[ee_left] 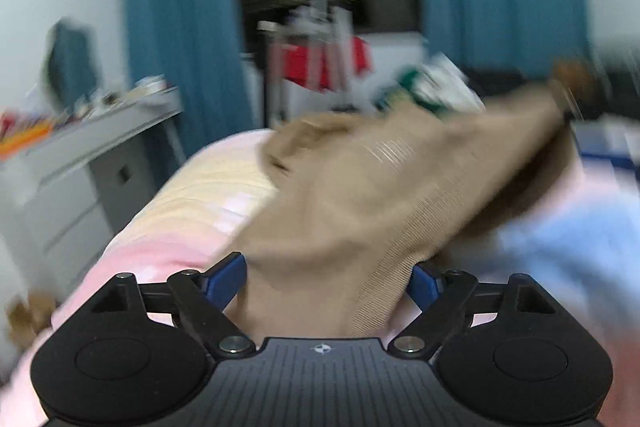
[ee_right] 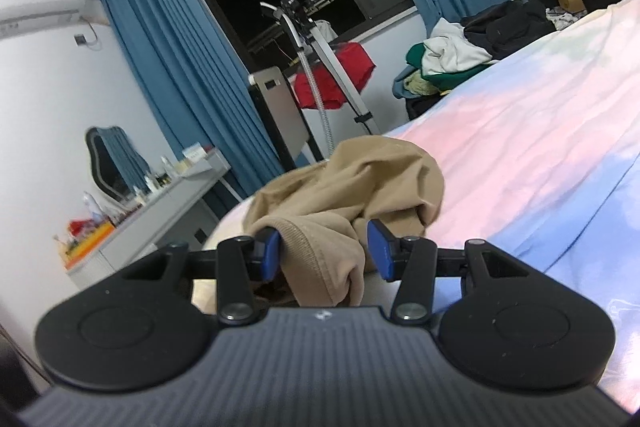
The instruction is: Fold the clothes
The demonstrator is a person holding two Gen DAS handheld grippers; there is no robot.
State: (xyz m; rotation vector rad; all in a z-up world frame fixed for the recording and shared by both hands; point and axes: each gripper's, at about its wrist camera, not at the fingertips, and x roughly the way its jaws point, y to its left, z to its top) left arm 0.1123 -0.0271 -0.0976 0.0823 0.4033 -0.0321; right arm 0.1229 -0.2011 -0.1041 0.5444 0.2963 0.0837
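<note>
Tan garment (ee_left: 360, 195) is lying nearest the lens in both views, w/ its ribbed hem passing between each pair of blue fingers. Left gripper (ee_left: 330, 281): fingers are standing wide apart; cloth is sitting in the gap, pads not pressing on it, so no grip. Left view is motion-blurred; fine detail can't be read. Garment is stretching from 6 o'clock up toward 2 o'clock, where its far corner is being lifted off the bed (ee_left: 192, 211).

Right gripper (ee_right: 325, 247): fingers are standing part open. Ribbed cuff is hanging between them, touching the left pad (ee_right: 272, 247); right pad is standing clear of the cloth. Not clamped. Rest of the garment is sitting bunched in a heap at 12 o'clock from the gripper, near the bed's edge.

Bed sheet (ee_right: 520, 147) is showing pink, blue and cream patches. Pile of other clothes (ee_right: 452, 59) is lying at 1 o'clock, well apart from the tan garment. Grey dresser (ee_right: 160, 215) is standing at 9 o'clock beside blue curtains (ee_right: 180, 67).
</note>
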